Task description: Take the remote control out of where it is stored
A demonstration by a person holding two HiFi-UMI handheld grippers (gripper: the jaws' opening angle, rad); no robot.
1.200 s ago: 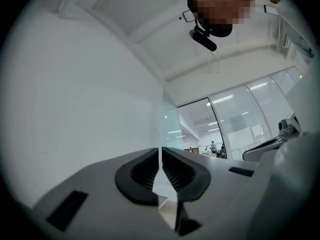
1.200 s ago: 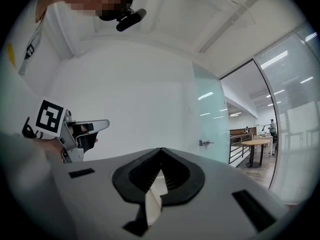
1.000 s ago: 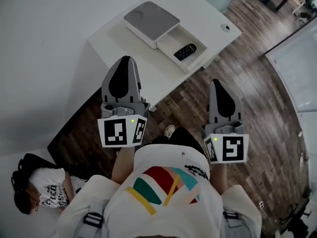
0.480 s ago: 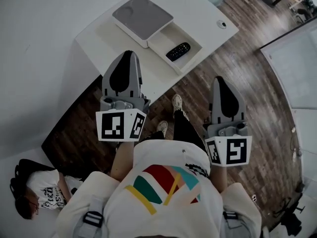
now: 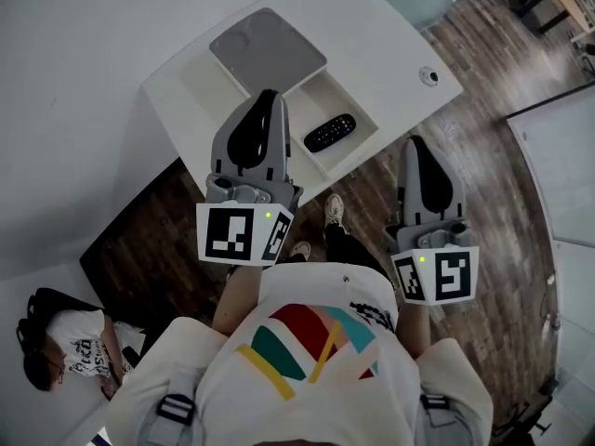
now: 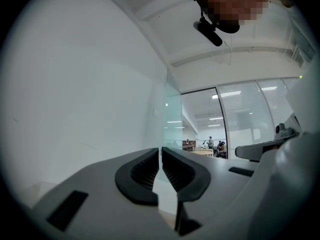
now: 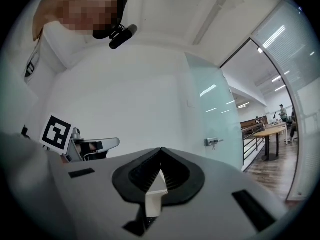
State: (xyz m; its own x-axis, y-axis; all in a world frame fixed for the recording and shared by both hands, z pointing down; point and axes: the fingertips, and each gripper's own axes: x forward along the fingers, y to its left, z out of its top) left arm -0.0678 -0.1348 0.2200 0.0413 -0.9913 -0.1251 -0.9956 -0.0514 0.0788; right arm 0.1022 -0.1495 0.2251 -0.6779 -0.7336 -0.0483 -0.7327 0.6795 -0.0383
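A shallow white drawer [image 5: 361, 111] stands pulled out from a grey-topped white storage box [image 5: 268, 49] on a white table [image 5: 400, 54], so the way in is already open. The slim black remote control [image 5: 329, 132] lies in the drawer, untouched. It is just beyond the left tongs [image 5: 268, 96] and ahead-left of the right tongs [image 5: 416, 142]. Both tongs are pinched narrow and empty. Opening, gripping and lifting out remain.

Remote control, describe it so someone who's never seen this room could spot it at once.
Find the white table by the wall. On it sits a grey-topped box with an open white drawer beside it. The remote control lies inside, a black oblong, the only dark thing there.
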